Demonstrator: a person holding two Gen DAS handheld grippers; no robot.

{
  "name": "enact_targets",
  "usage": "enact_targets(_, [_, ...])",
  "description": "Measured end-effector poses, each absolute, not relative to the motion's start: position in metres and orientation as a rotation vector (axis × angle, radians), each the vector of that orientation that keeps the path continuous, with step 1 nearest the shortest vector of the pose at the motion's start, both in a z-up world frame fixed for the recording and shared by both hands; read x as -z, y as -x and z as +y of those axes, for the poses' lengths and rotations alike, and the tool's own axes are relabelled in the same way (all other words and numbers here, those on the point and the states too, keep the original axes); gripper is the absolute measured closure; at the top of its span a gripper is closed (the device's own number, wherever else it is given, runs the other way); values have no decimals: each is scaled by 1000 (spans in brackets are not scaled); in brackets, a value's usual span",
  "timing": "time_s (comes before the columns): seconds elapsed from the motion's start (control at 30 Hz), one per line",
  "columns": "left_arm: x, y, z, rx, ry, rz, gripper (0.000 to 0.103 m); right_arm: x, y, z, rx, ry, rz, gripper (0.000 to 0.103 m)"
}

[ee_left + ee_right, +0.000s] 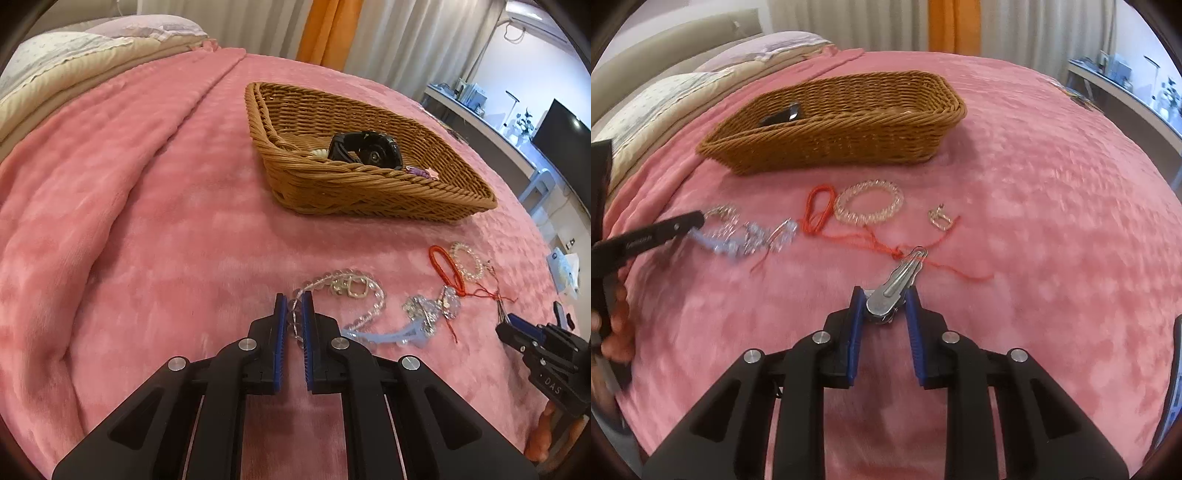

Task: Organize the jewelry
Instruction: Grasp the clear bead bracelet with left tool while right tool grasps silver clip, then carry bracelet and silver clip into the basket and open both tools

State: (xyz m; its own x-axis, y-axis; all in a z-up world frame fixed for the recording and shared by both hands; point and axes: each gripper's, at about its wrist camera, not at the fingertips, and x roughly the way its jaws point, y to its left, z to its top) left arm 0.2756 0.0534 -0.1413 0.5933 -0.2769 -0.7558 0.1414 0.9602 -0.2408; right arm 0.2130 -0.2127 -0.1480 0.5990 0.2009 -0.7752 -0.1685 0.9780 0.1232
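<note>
My left gripper (294,300) is shut on a clear bead bracelet (373,295) that lies on the pink blanket. My right gripper (884,295) is shut on a silver hair clip (897,282), held just above the blanket; it also shows at the right edge of the left wrist view (517,326). A wicker basket (369,184) holds a black watch (365,147) and small pieces. On the blanket lie a red cord (820,210), a clear coil bracelet (870,203), a small gold clasp (939,218) and a crystal hair ornament (432,308).
The pink blanket (166,221) covers the bed. Folded bedding and pillows (74,59) lie at the far left. A desk with a monitor (565,140) stands beyond the bed's right edge. Curtains hang behind.
</note>
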Motion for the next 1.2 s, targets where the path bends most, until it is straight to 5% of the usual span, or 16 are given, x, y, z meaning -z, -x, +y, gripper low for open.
enact_targets(0.63, [143, -180, 70, 306, 307, 945, 95, 144, -159, -235, -329, 41, 927, 82])
enact_targets(0.8, [135, -176, 68, 282, 284, 914, 83, 139, -151, -242, -316, 7, 905, 46])
enact_targets(1.1, [142, -188, 52, 202, 149, 898, 82, 153, -161, -235, -170, -114, 909, 47])
enact_targets(1.13, [143, -188, 50, 194, 134, 894, 82, 153, -162, -230, -144, -98, 901, 50])
enact_targets(1.2, [143, -187, 49, 189, 110, 891, 83, 154, -160, -218, -94, -37, 879, 78])
